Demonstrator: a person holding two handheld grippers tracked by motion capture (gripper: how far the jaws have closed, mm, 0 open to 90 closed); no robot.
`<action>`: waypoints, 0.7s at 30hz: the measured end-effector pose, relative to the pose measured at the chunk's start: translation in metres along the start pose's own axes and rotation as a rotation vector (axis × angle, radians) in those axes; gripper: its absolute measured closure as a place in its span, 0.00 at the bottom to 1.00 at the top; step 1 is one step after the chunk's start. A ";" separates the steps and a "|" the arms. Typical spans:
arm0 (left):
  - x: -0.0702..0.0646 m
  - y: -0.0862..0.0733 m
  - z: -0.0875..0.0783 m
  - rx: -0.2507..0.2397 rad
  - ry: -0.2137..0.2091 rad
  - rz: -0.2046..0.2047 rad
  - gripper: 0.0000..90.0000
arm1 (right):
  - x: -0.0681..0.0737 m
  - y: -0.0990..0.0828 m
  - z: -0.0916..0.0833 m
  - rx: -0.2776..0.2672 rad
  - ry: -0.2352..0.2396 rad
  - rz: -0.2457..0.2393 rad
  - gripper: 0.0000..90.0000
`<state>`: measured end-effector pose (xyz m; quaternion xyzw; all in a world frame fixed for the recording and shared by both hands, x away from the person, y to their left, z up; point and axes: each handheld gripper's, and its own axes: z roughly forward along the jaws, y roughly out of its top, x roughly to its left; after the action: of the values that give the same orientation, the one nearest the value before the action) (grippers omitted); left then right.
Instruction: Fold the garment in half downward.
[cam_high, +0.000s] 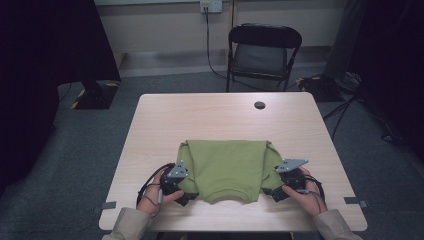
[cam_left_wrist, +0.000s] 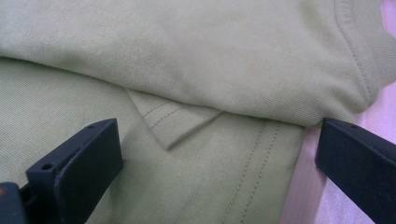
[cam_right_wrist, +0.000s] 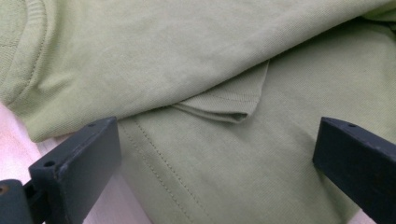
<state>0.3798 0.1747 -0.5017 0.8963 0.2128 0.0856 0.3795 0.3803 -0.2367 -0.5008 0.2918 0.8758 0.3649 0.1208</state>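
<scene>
An olive-green T-shirt (cam_high: 227, 167) lies folded on the near half of the light wooden table (cam_high: 220, 115), its collar toward the person. My left gripper (cam_high: 186, 196) sits at the shirt's near left corner, jaws wide apart. In the left gripper view the folded cloth (cam_left_wrist: 196, 70) with a tucked hem corner lies between and beyond the jaws, untouched by them. My right gripper (cam_high: 277, 192) rests at the near right corner, also open. In the right gripper view the shirt (cam_right_wrist: 210, 70) lies between the jaws with a small folded hem flap showing, nothing pinched.
A small dark round hole (cam_high: 259, 105) marks the table's far side. A black folding chair (cam_high: 262, 52) stands behind the table. Grey tape strips (cam_high: 109, 205) mark the near corners. Bare tabletop lies beyond the shirt.
</scene>
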 end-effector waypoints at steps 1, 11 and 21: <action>0.000 0.000 0.000 0.001 -0.001 0.002 0.00 | 0.000 0.000 0.000 0.000 0.000 0.001 0.00; 0.009 -0.003 -0.011 0.004 0.014 -0.099 0.03 | 0.000 0.002 -0.003 -0.005 -0.013 0.015 0.02; 0.016 -0.007 -0.025 -0.022 0.042 -0.127 0.03 | 0.000 0.007 -0.007 -0.014 -0.009 0.023 0.02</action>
<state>0.3841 0.2022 -0.4898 0.8748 0.2761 0.0823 0.3895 0.3803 -0.2363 -0.4906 0.3027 0.8694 0.3708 0.1227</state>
